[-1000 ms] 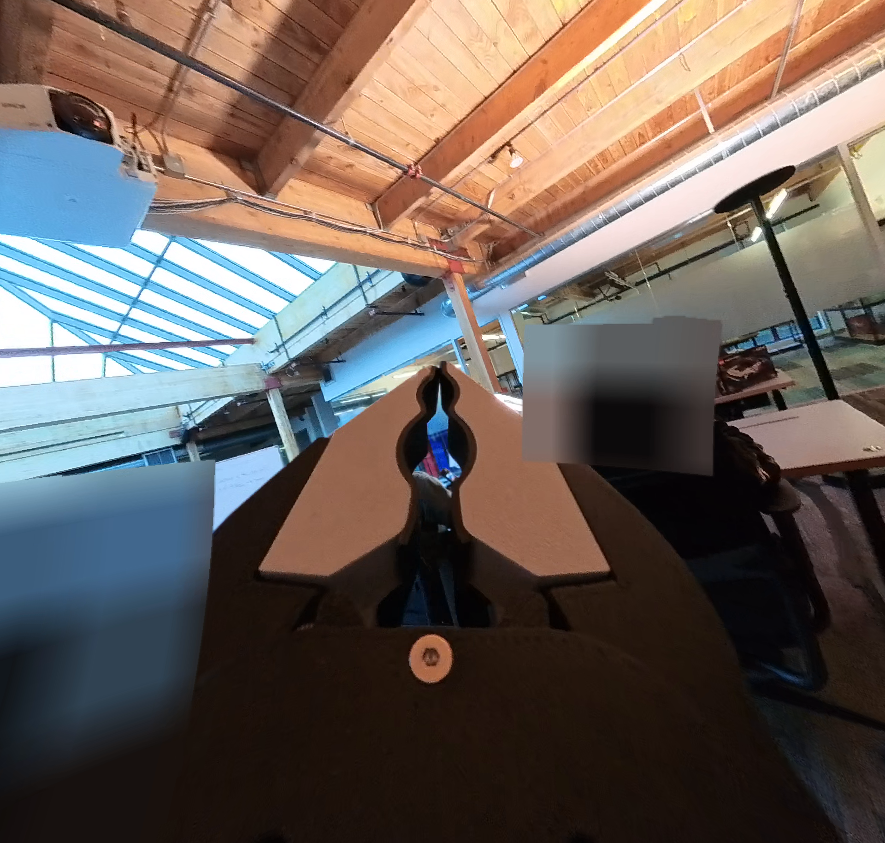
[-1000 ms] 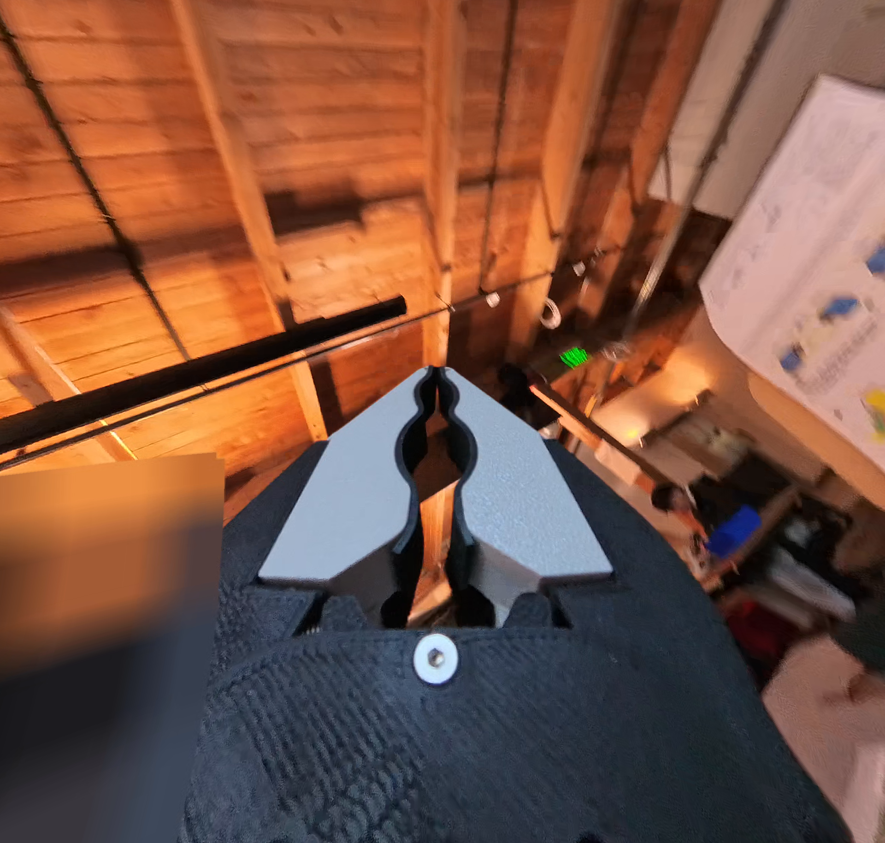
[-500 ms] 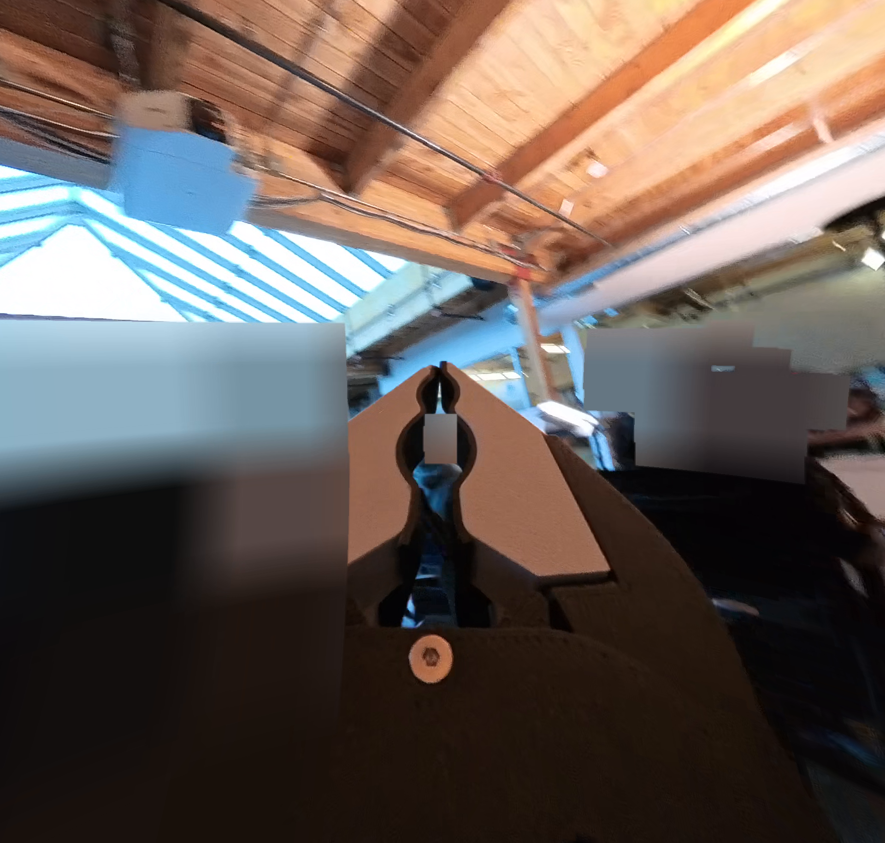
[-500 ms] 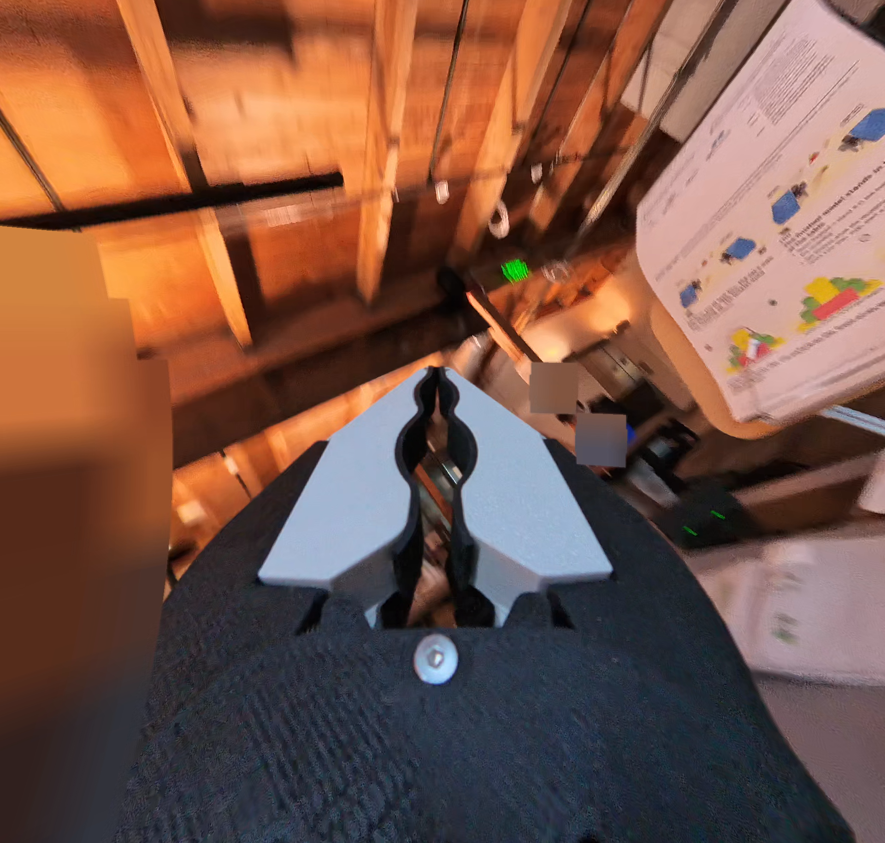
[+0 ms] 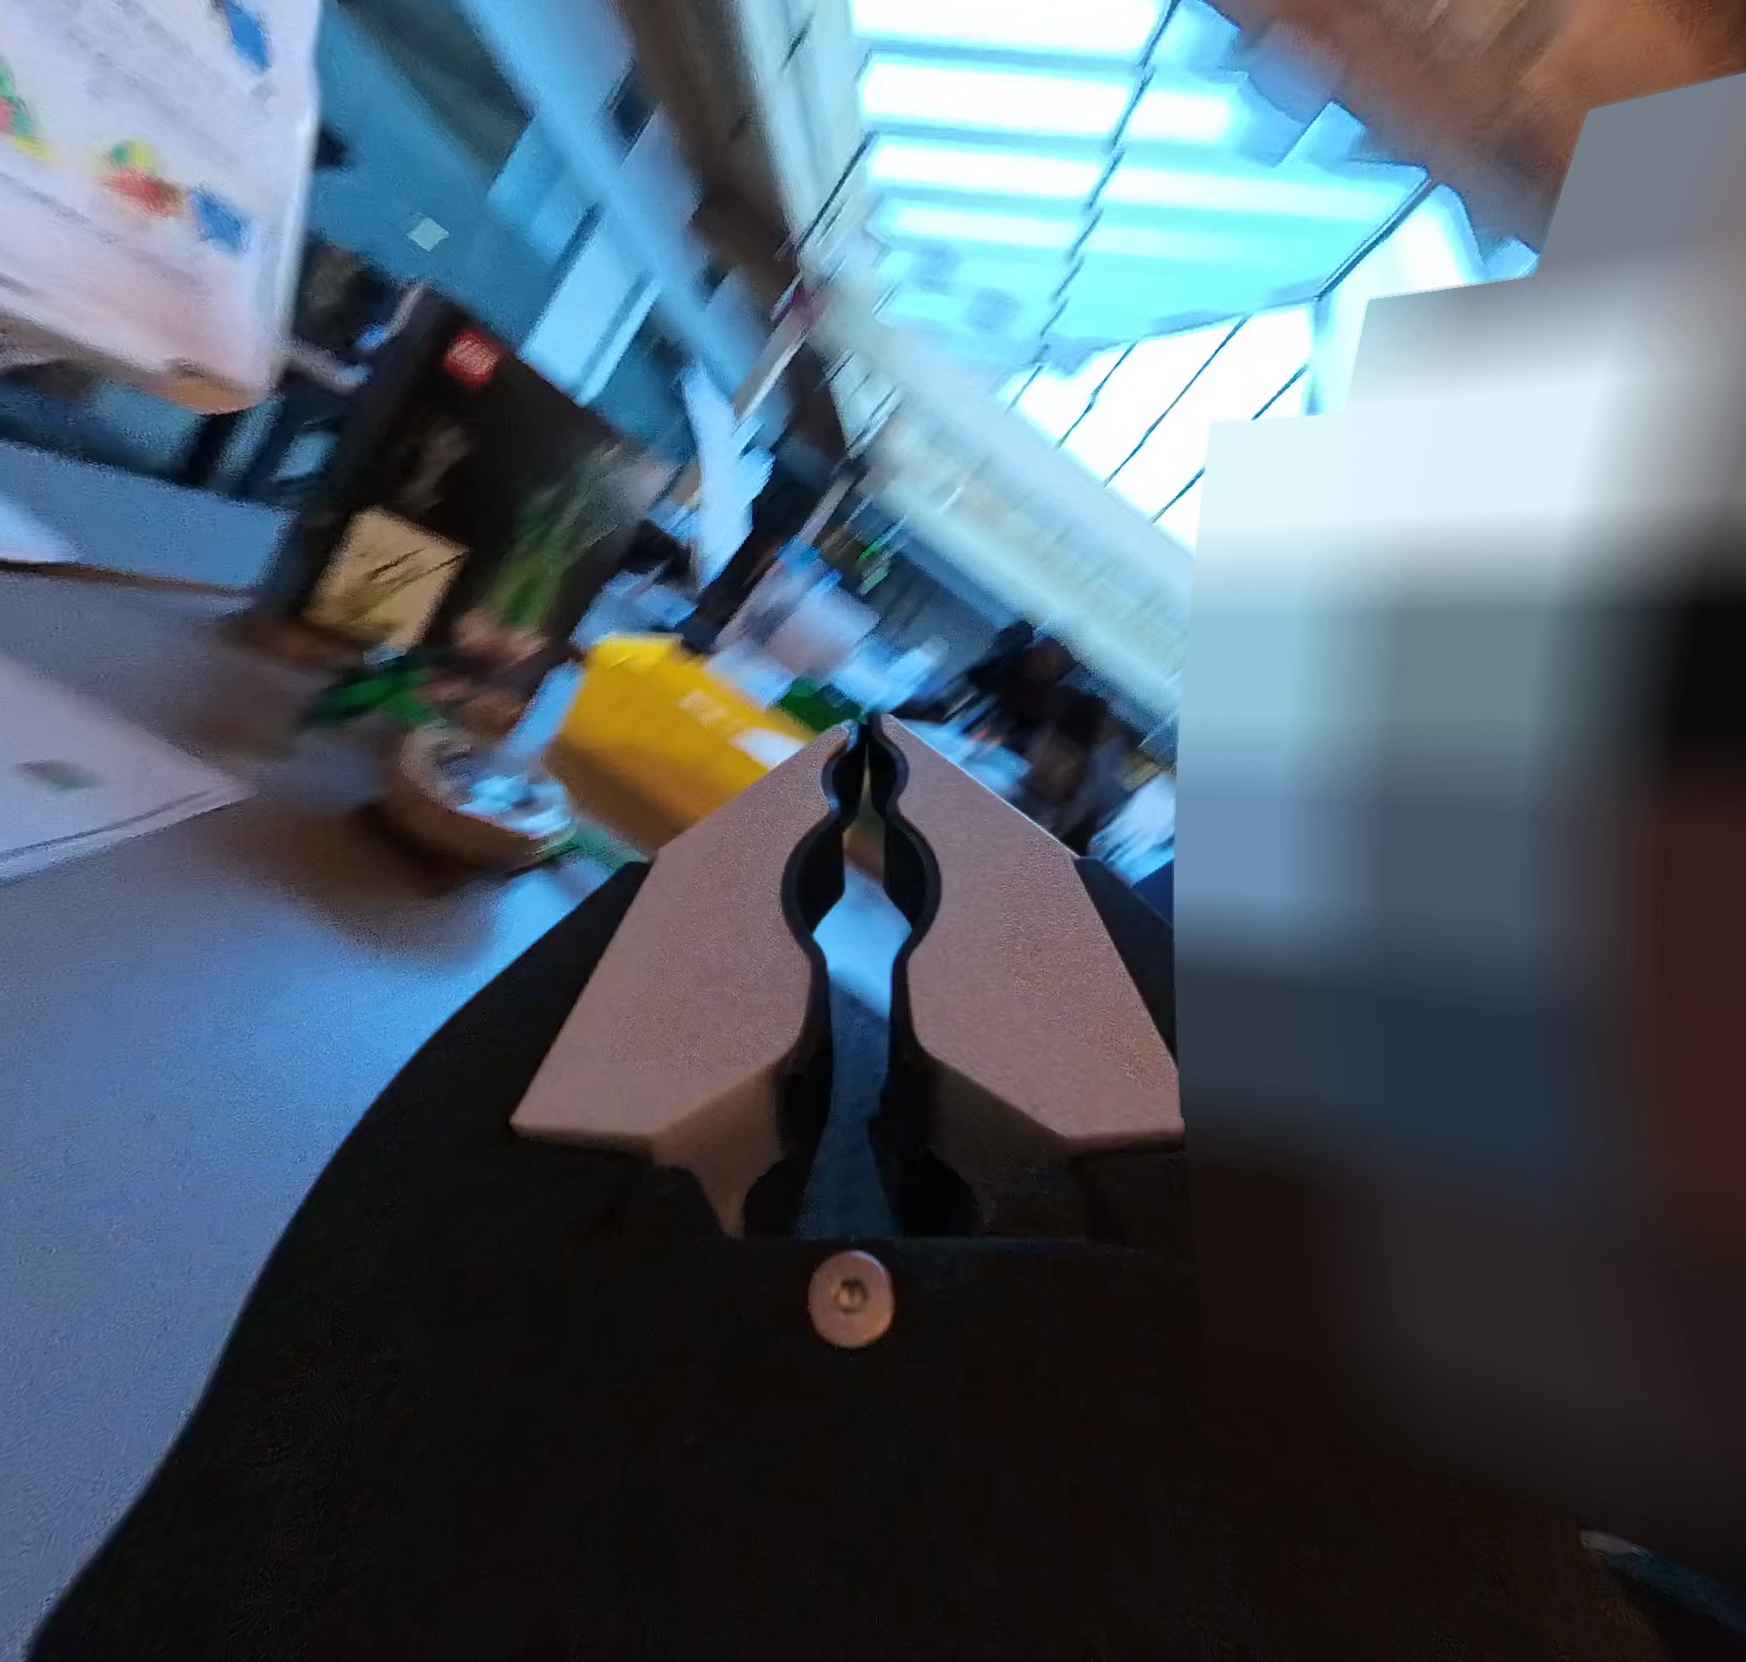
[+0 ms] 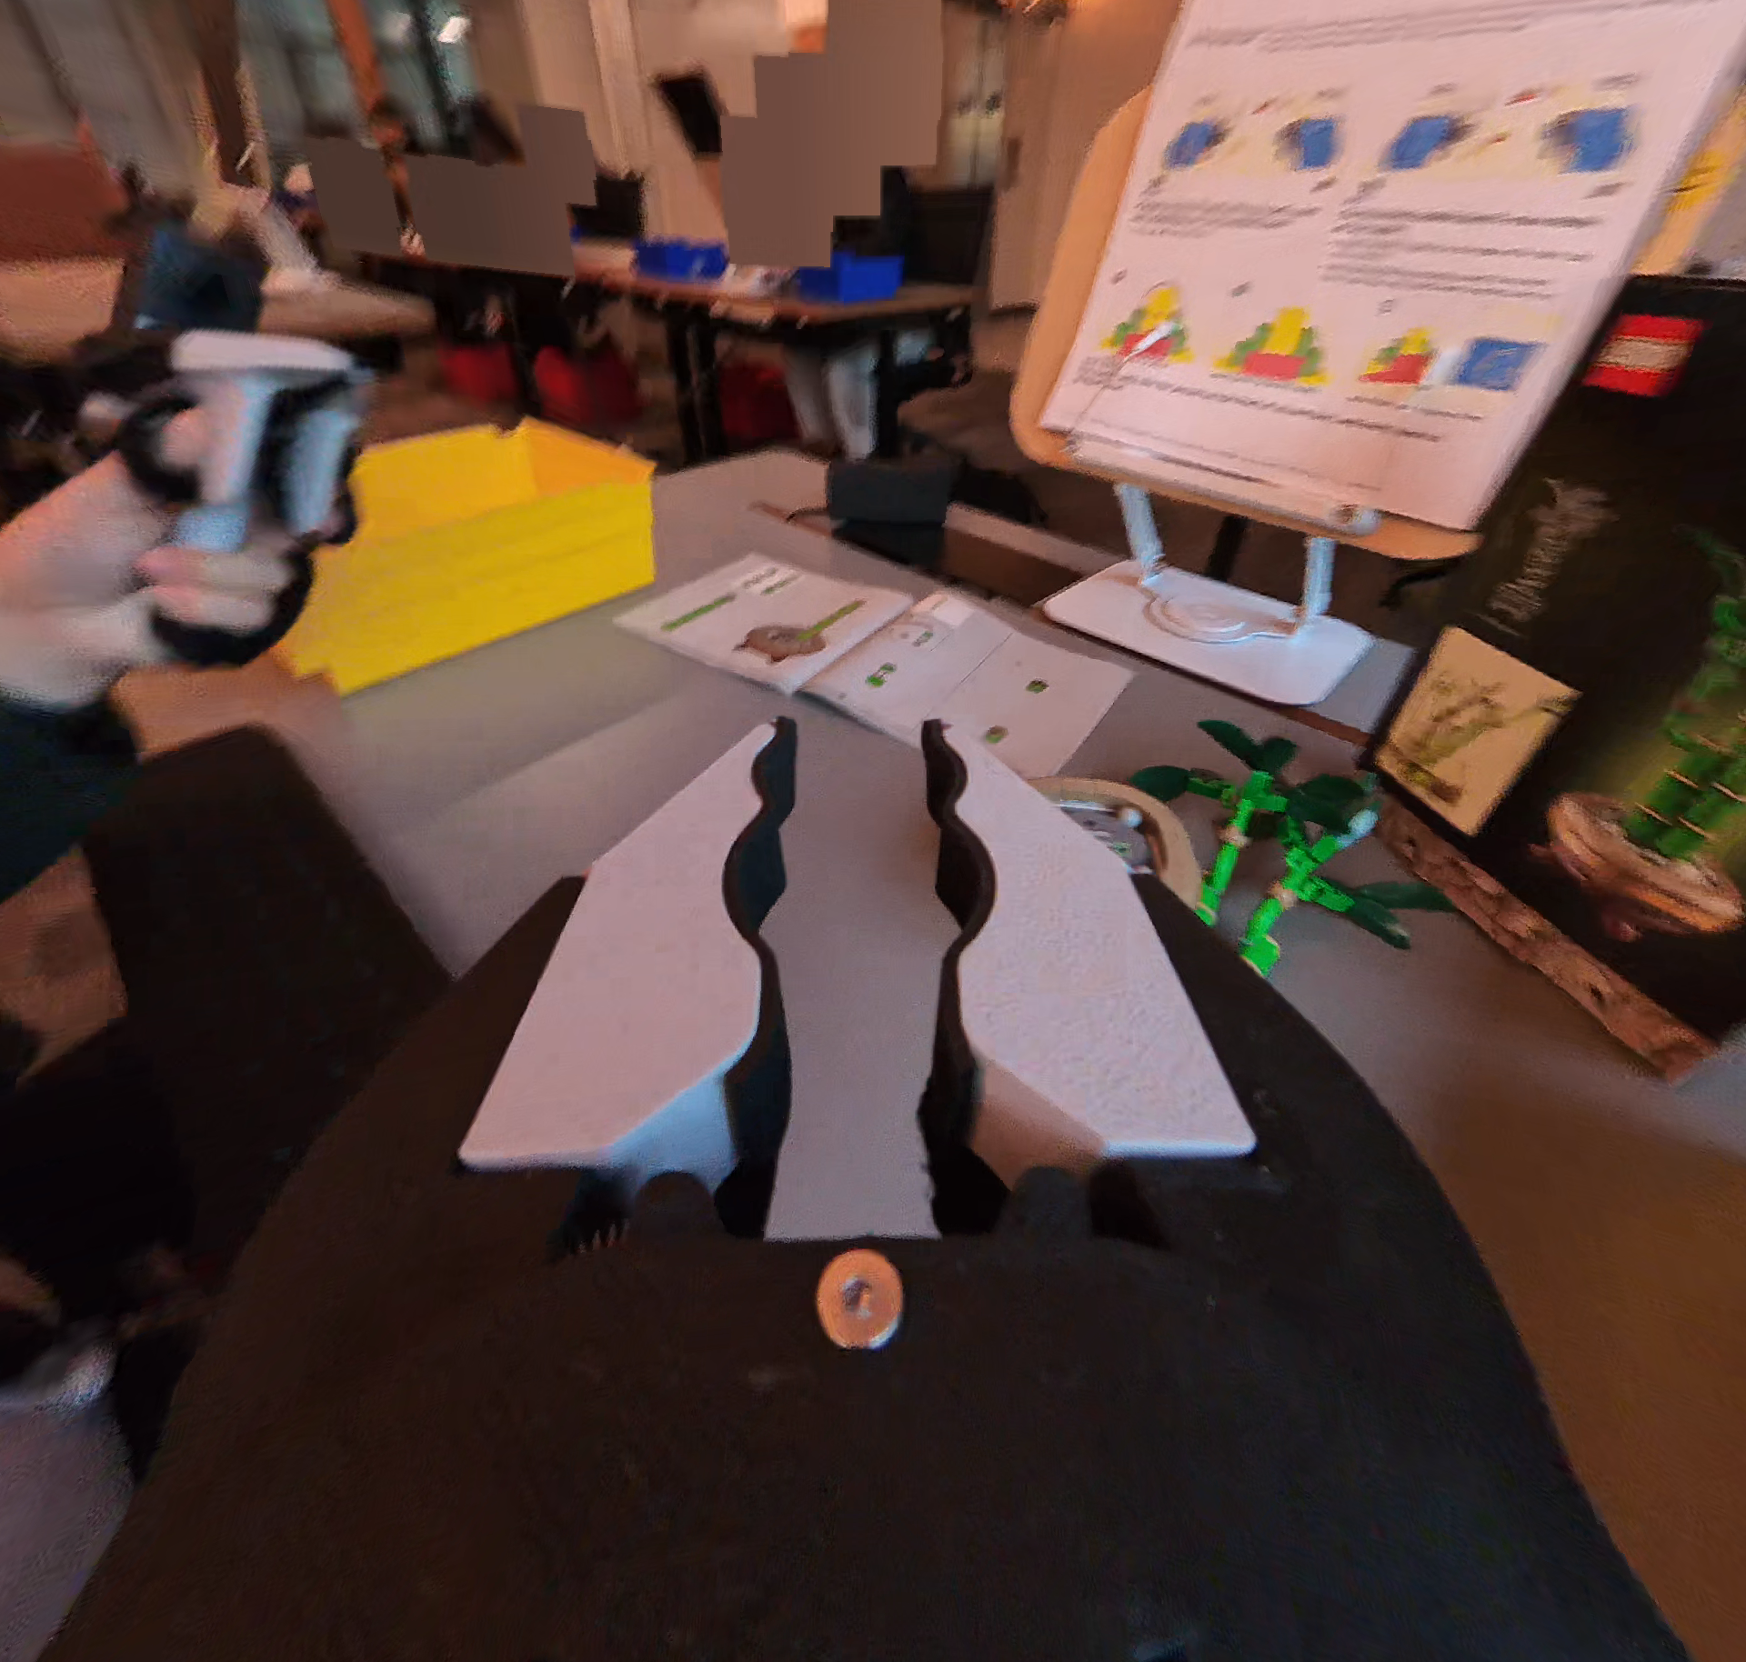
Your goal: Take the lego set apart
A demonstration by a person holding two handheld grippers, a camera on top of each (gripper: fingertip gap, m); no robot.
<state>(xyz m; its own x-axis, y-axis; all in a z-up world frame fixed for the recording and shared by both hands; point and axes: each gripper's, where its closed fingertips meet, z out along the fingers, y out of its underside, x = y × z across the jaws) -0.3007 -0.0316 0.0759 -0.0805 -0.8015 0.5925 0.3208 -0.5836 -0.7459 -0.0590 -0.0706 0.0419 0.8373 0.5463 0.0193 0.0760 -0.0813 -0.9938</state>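
Observation:
The lego set is a green bamboo plant [image 6: 1271, 847] lying on its side with its round tan pot [image 6: 1124, 828] on the grey table [image 6: 586, 766], right of my right gripper's tips. My right gripper [image 6: 855, 733] is open and empty above the table. My left gripper [image 5: 864, 733] is shut and empty; its view is blurred and tilted, with the pot [image 5: 453, 795] and green stems [image 5: 378, 696] ahead to the left. The left gripper also shows in the right wrist view [image 6: 255, 455], held up in a hand at far left.
A yellow bin [image 6: 491, 540] stands at the back left of the table. An open instruction booklet [image 6: 879, 653] lies in the middle. A white stand with a printed sheet [image 6: 1370, 228] and the dark set box [image 6: 1606, 672] stand at the right. The left gripper's tips are roughly 25 cm from the right gripper's. My right gripper's tips are some 30 cm from the green bamboo plant [image 6: 1271, 847].
Both grippers have swung down from facing the ceiling to facing the table. My right gripper has opened. My left gripper stays shut.

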